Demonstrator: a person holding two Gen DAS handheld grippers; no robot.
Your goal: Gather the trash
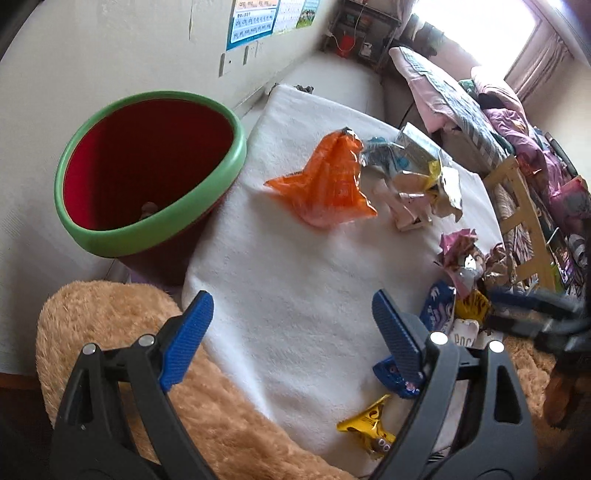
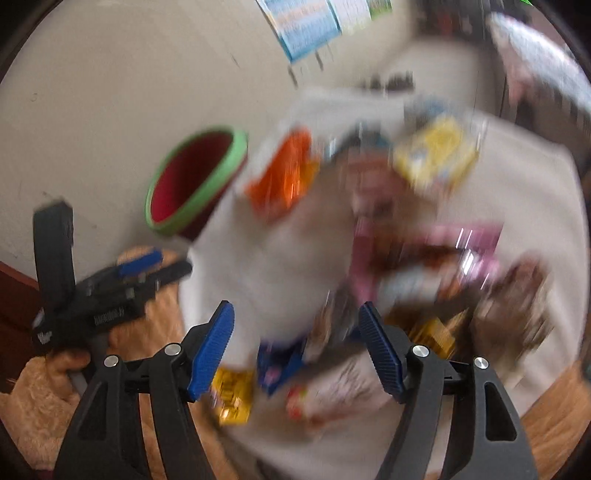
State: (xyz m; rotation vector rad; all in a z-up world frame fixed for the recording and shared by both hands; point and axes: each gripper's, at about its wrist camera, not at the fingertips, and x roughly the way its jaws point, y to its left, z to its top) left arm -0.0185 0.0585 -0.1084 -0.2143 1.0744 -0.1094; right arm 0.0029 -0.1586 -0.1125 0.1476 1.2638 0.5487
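**Wrappers scattered on a white cloth, both tools spread and empty**

Trash lies across a white cloth spread over a fluffy tan rug. At the cloth's left edge stands a red bin with a green rim, tilted in the left wrist view, with something small and unclear at its bottom. An orange wrapper sits near the middle of the cloth, just right of the bin. Touching its right side is a crumpled heap of silver, blue and yellow packets. Further right and nearer lies a pink crumpled wrapper, then a blue-and-white packet. A small yellow wrapper rests at the near edge of the cloth, beside a dark blue wrapper.

The left tool hovers above the cloth's near left part with its blue pads spread wide and nothing between them. The right tool is likewise spread and empty, hanging over the near pile of wrappers; its view is heavily motion-blurred, so the packets below it cannot be told apart clearly. In that blurred view the left tool appears at the left, over the rug. A poster hangs on the wall behind the bin, and a bed with pink bedding stands to the right.
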